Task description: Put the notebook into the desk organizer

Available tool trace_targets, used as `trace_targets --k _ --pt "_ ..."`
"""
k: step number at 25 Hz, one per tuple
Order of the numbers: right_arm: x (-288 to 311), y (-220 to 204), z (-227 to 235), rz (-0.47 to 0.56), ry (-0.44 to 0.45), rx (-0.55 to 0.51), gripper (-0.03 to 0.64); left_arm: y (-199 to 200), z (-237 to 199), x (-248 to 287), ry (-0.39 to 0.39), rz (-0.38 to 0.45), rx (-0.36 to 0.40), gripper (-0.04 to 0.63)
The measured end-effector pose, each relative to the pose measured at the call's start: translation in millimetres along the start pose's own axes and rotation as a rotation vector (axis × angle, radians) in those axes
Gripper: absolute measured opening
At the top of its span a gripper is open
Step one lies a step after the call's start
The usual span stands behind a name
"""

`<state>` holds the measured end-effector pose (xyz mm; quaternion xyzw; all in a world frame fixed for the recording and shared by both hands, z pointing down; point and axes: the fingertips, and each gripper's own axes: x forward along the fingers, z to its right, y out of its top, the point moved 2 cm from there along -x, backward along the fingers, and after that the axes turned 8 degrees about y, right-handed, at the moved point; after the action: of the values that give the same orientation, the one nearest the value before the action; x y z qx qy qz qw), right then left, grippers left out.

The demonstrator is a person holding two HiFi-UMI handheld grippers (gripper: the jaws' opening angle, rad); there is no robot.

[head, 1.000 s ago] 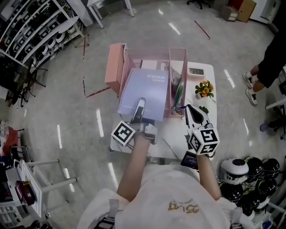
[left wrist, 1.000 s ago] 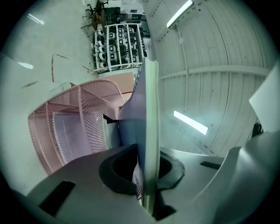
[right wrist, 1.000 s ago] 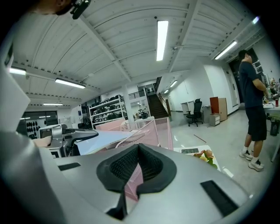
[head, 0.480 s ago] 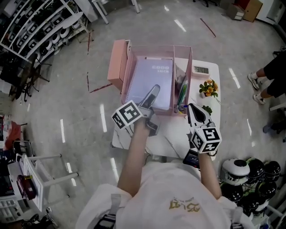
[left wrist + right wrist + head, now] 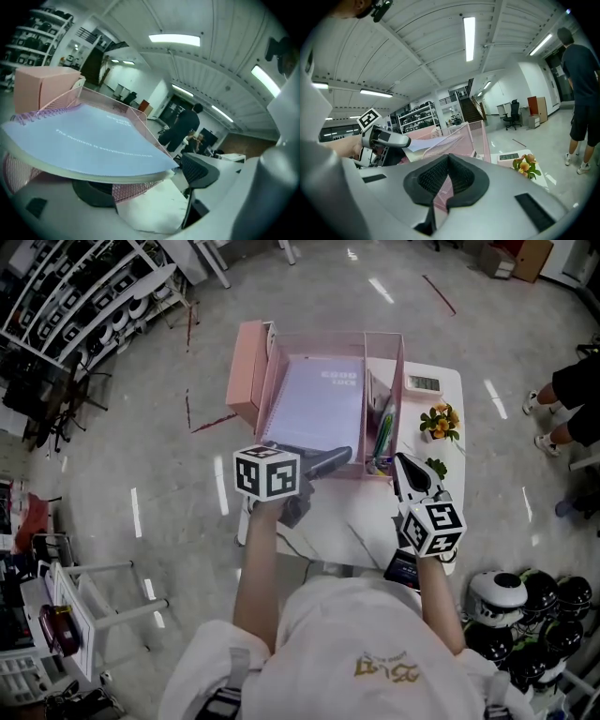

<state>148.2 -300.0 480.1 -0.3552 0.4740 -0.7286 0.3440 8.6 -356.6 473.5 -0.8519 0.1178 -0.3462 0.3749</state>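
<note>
The lavender spiral notebook [image 5: 319, 409] lies in the wide compartment of the pink mesh desk organizer [image 5: 281, 352] on the white table. Its near edge overhangs the organizer's front wall [image 5: 131, 190]. My left gripper [image 5: 336, 461] is at that near edge, rolled onto its side and open. In the left gripper view the notebook [image 5: 89, 140] spreads above one dark pad [image 5: 93, 194]. The other pad [image 5: 202, 171] stands well off to the right, and neither presses on the notebook. My right gripper [image 5: 410, 471] hovers over the table's right front, shut with nothing in it, pads [image 5: 459, 180] together.
Pens [image 5: 380, 435] stand in the organizer's narrow right compartment. A pink box [image 5: 244, 371] sits against its left side. Orange flowers [image 5: 434, 421] and a small digital display [image 5: 424, 383] are on the table [image 5: 375, 531] to the right. Helmets [image 5: 525, 601] lie on the floor; a person [image 5: 574, 395] stands at far right.
The left gripper carried the notebook forward into the organizer, then opened, let go and rolled sideways. The notebook now rests flatter and deeper. The right gripper stayed put.
</note>
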Motion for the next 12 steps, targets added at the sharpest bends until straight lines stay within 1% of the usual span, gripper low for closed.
trace_targets --k 2,4,8,9,10,12 --pt "1 -1 -1 -0.001 0.005 0.005 0.011 -3 2 -1 -0.014 -0.039 0.071 0.453" --pt "1 -1 -1 0.000 0.007 0.008 0.011 -6 2 -2 -0.010 -0.063 0.129 0.453" --pt "-1 0 0 0.003 0.006 0.012 0.011 -11 2 -3 -0.005 -0.091 0.225 0.424" --pt "-1 0 0 0.003 0.005 0.012 0.011 -11 1 -3 0.002 -0.093 0.242 0.404" --pt "-2 -1 1 0.002 0.004 0.013 0.011 -13 -1 -3 0.012 -0.095 0.257 0.352" --pt "-2 -1 0 0.002 0.003 0.014 0.011 -16 -4 -3 0.031 -0.100 0.279 0.335"
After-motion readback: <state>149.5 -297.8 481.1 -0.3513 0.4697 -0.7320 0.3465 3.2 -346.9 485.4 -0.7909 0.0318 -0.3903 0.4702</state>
